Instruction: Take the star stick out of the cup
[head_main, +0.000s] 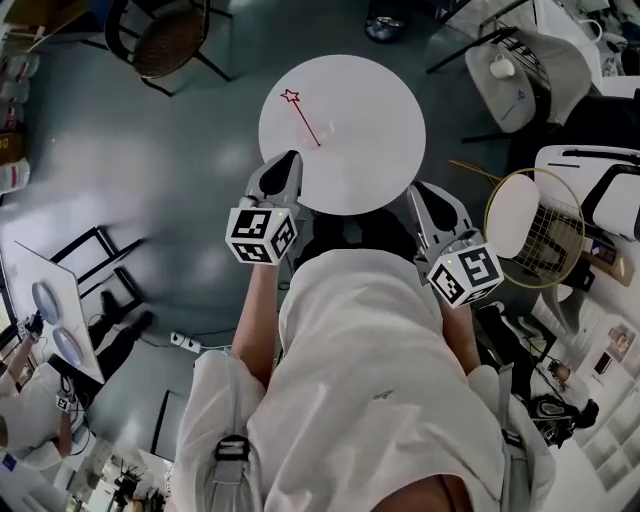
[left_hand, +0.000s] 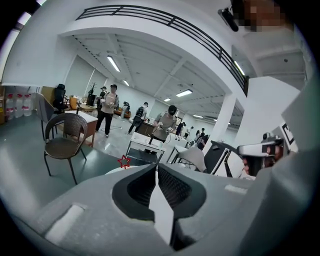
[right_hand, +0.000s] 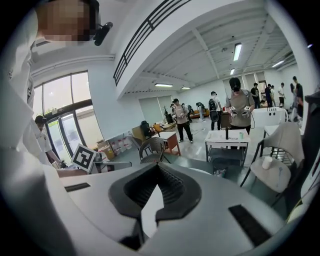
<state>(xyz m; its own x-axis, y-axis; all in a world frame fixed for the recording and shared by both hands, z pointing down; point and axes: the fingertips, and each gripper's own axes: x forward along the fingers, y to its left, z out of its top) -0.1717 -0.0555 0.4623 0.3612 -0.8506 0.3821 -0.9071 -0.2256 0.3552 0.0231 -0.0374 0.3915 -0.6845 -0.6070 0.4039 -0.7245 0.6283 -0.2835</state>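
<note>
Thin red star-tipped stick: shaft hidden behind grey left gripper, lower centre; star alone visible.

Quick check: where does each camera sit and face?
Head view: on the head, steeply down at table, star stick; shirt, left tongs, right tongs show.
Left gripper view: on left tongs, facing across table into hall; shut jaws show.
Right gripper view: on right tongs, facing hall; shut jaws show.
Shared: star stick, head and left gripper views.
</note>
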